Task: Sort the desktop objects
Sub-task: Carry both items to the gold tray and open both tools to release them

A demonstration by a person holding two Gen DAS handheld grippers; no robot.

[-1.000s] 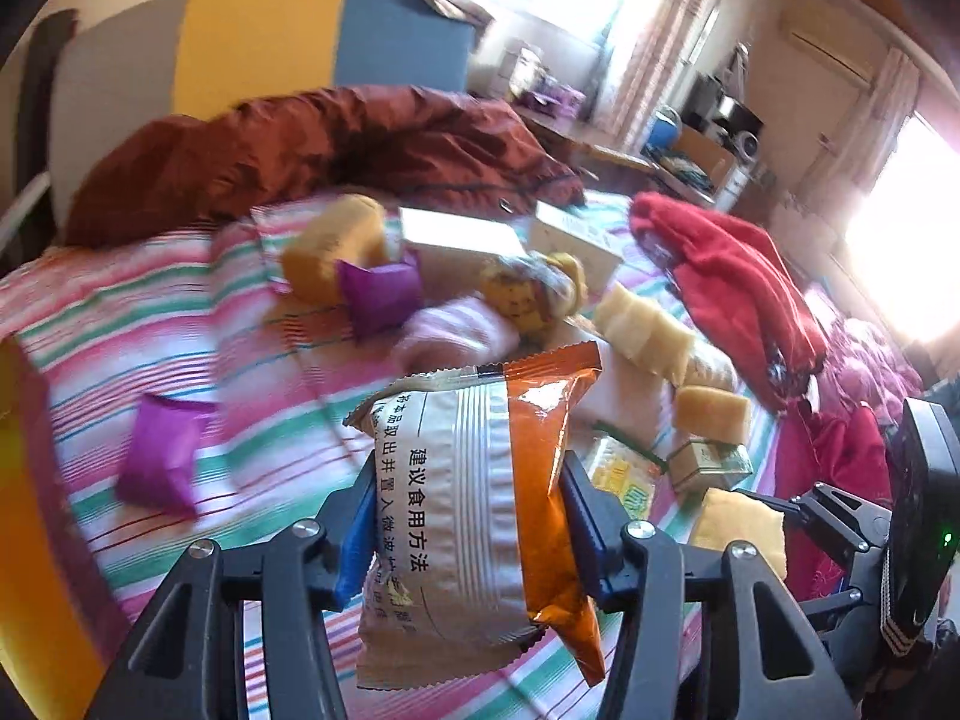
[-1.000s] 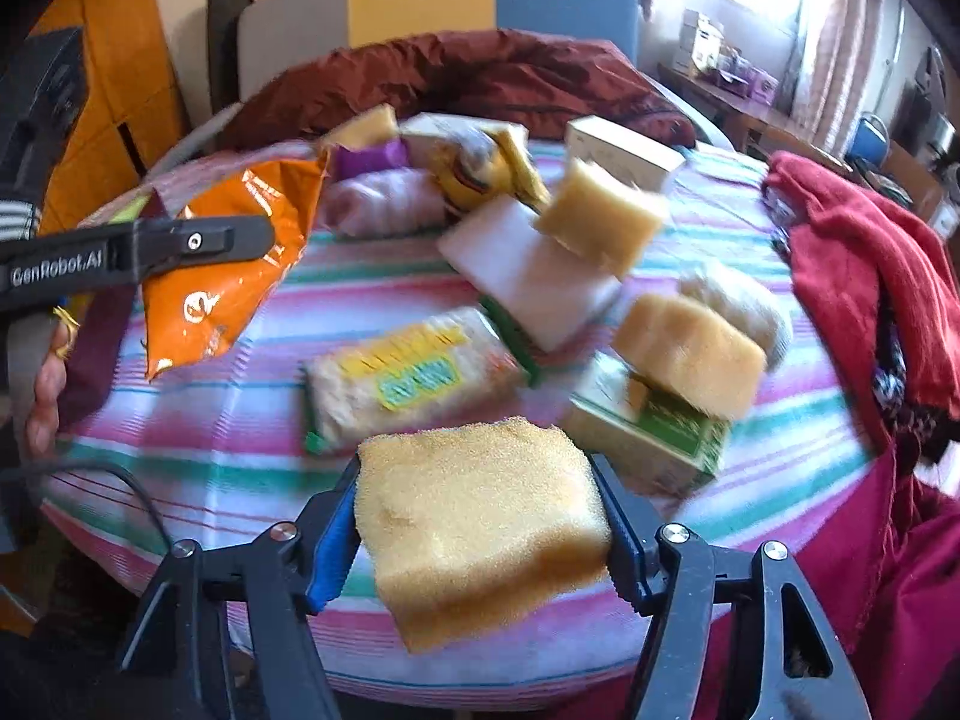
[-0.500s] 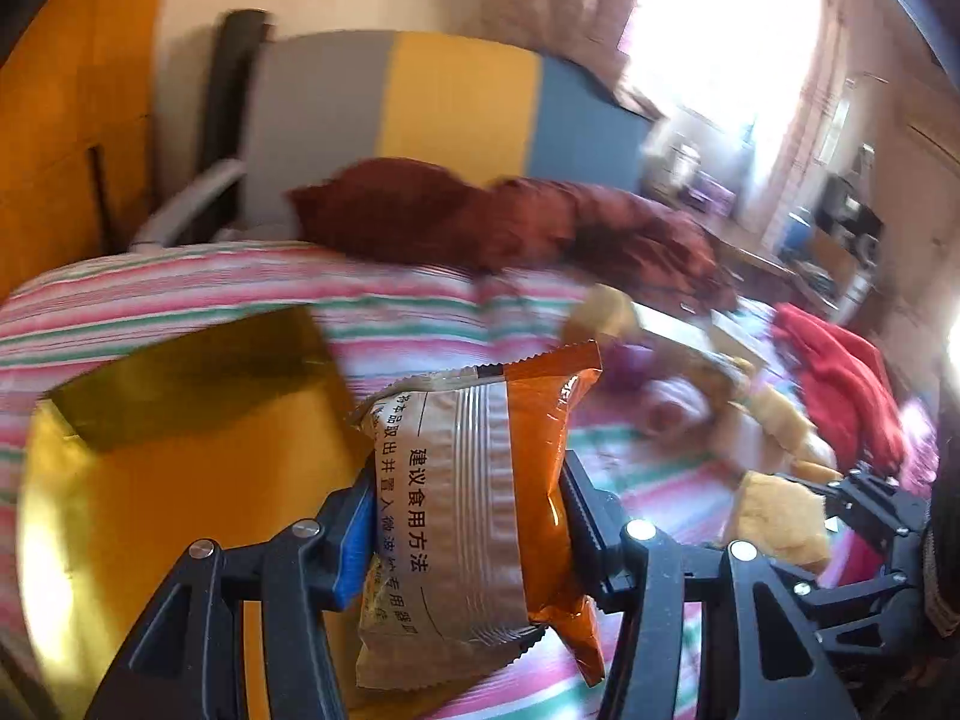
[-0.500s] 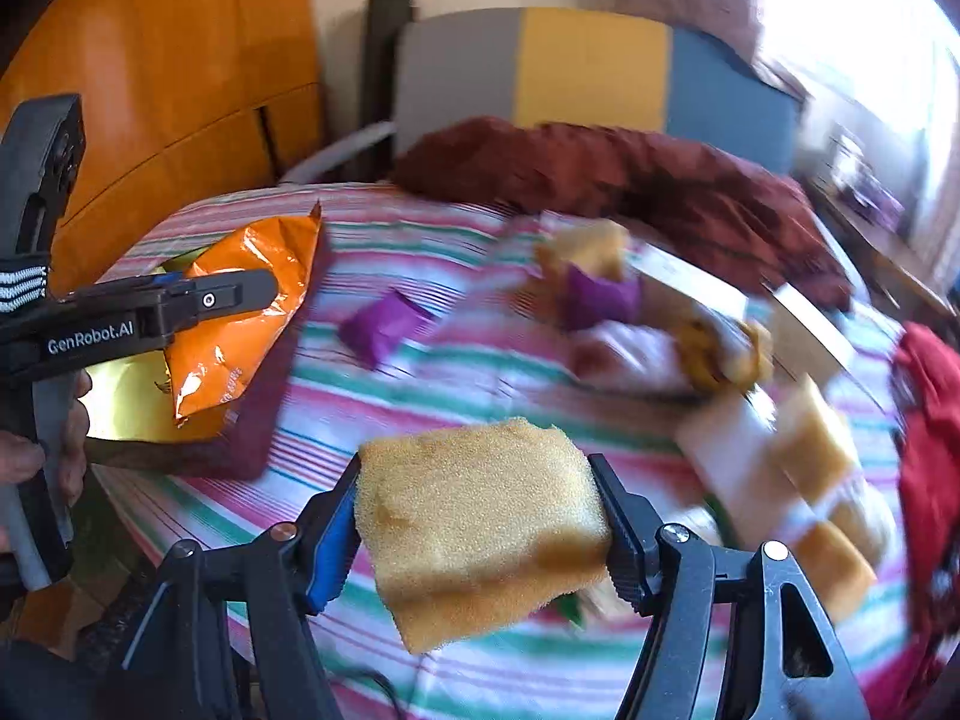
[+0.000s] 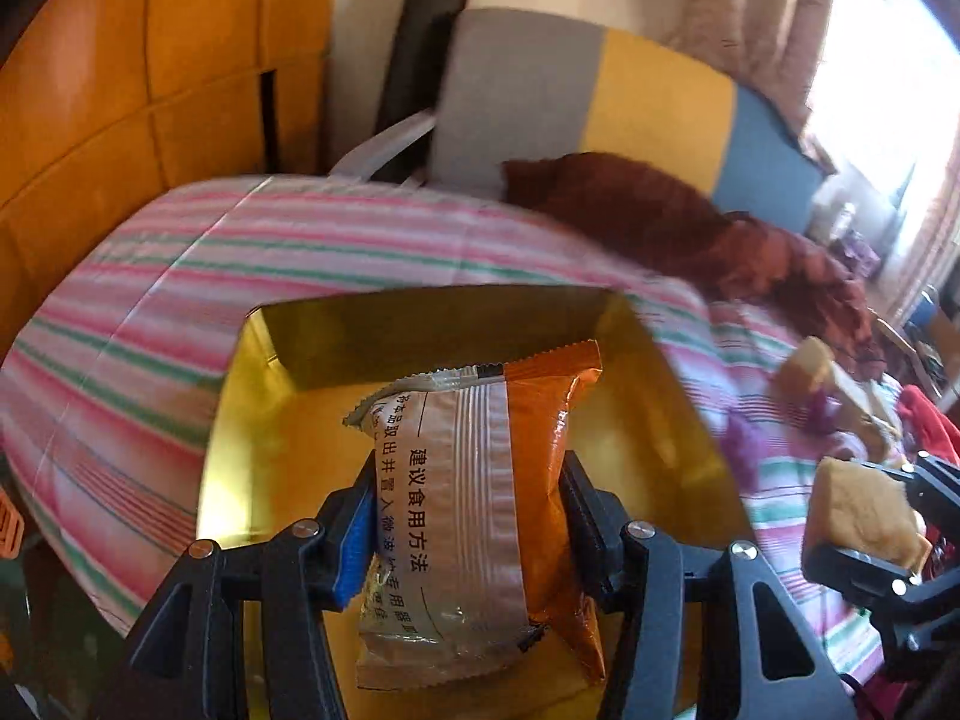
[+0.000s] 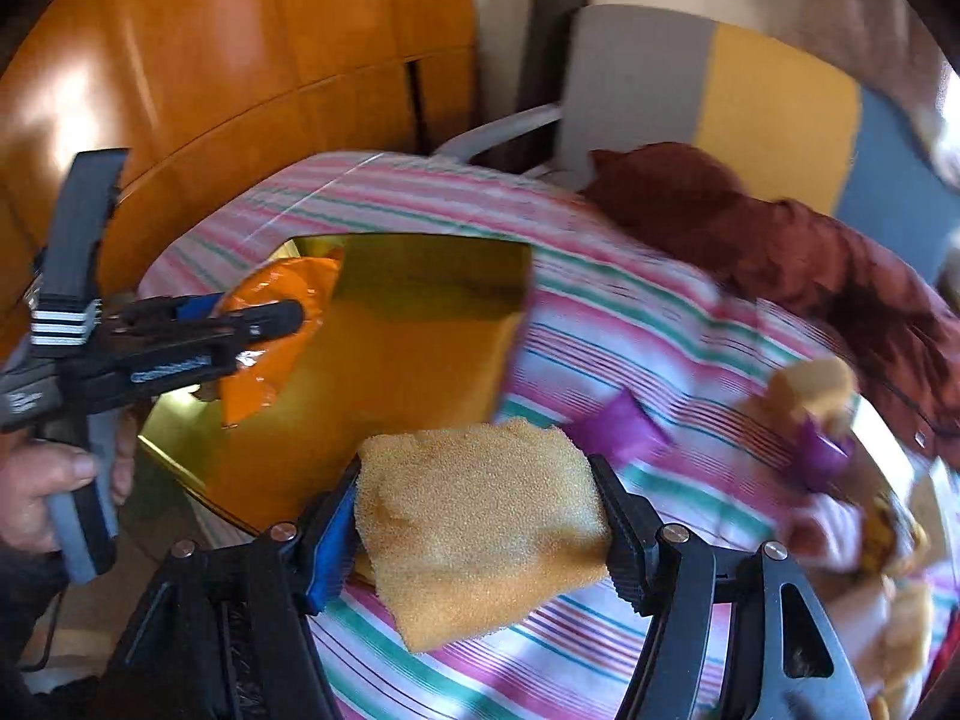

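- My left gripper point(image 5: 468, 531) pinches an orange-and-silver foil snack packet point(image 5: 480, 516) by its middle, hanging it over the gold-lined open cardboard box point(image 5: 420, 330). The packet is crinkly and slick, so I judge it could slide out askew if the jaws part unevenly.
- My right gripper point(image 6: 477, 531) clamps a yellow porous sponge block point(image 6: 480, 534), squashed between the pads. It hovers over the striped cloth just beside the box's near corner, not yet above the opening. Let go here and I think it lands outside the box.
- The two grippers sit close: in the right view the left one point(image 6: 252, 324) reaches across the box from the side. Both heading for the same opening risks a knock between them.
- The box lies near the rounded edge of the pink, green and white striped tablecloth point(image 5: 180, 276); a nudge on its wall could push it toward the drop.
- Beyond the box the cloth is bare, good room to swing through.
- Farther right lie purple wrapped packets point(image 6: 624, 426) and more sponges, blurred, well apart from the box.
- At the back, a rumpled dark red garment point(image 5: 690, 228) bounds the far edge.
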